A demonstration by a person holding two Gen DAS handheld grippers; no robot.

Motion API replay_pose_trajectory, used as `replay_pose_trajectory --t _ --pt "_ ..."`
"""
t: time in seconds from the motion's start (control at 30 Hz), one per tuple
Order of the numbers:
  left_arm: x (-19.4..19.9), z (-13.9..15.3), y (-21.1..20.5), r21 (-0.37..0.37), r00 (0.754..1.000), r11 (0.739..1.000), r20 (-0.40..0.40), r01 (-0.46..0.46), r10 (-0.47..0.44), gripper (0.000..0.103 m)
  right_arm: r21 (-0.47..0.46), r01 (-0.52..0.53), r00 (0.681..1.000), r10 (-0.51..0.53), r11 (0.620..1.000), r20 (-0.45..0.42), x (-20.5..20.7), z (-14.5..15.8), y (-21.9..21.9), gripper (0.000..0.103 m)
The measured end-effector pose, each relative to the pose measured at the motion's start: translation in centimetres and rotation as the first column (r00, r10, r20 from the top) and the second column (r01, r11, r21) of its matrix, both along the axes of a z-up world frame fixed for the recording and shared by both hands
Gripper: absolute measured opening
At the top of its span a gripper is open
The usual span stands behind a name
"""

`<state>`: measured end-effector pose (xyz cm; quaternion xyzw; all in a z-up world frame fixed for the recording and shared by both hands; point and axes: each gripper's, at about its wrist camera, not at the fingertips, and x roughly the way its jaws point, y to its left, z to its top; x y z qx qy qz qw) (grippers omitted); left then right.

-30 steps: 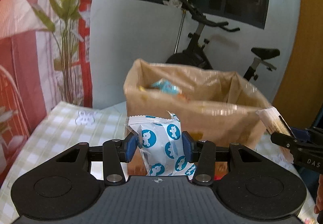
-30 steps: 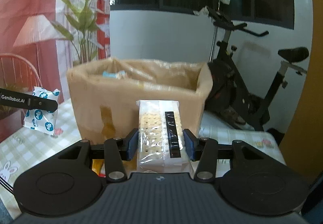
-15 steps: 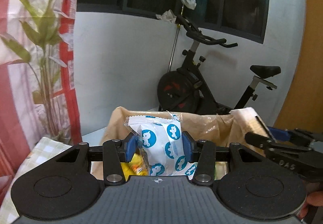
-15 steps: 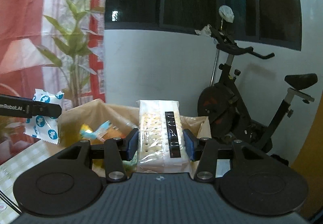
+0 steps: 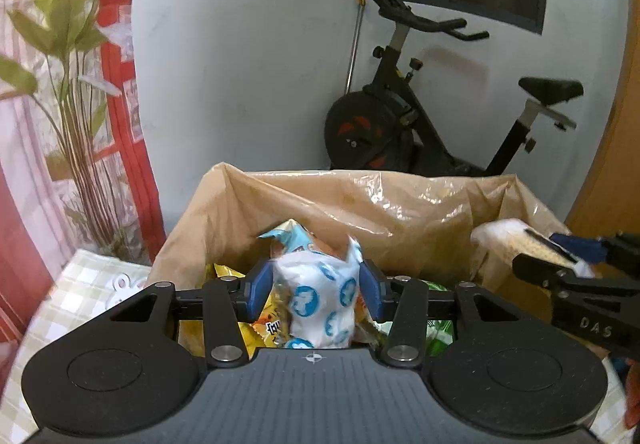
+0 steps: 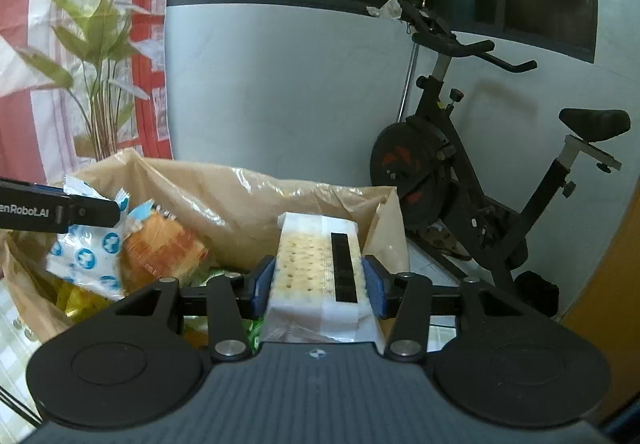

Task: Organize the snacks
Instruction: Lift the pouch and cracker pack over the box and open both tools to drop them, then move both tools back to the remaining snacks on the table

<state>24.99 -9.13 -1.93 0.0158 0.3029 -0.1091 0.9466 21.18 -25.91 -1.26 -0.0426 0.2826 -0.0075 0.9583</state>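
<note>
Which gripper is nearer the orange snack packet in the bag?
Left. The left gripper hangs right beside the orange snack packet; the right gripper sits further over, toward the bag's far end.

A table under a green-and-white checked cloth (image 5: 86, 276) carries a cardboard box (image 5: 180, 244) lined with a clear plastic bag (image 5: 400, 204). The cloth shows to the left of the box, printed with a small white figure (image 5: 120, 284) just beside the box's left wall.
</note>
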Motion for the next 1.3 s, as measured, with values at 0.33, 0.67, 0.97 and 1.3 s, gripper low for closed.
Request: replay_pose_trajectory --t 0.33,0.67,0.97,1.3 --pt "-1.6 2.3 0.3 0.055 0.997 0.999 0.081 0.001 -0.005 0.077 -0.003 -0.041 0.999 0.041 0.999 0.018 -1.2 1.2 0.4 0.064" --pt "-5.7 4.4 2.6 0.042 0.995 0.999 0.104 -0.009 0.004 0.086 0.033 -0.089 0.995 0.087 0.995 0.054 -5.0 3.5 1.2 0.068" --pt "-10.7 4.8 4.9 0.064 0.989 0.998 0.148 -0.022 0.012 0.095 0.160 -0.086 0.995 0.077 0.983 0.057 -8.5 4.2 1.0 0.090" --pt "-14.7 2.5 6.1 0.048 0.992 0.998 0.122 -0.043 0.037 0.096 0.208 -0.116 0.993 0.107 0.971 0.050 -12.4 2.9 1.7 0.100"
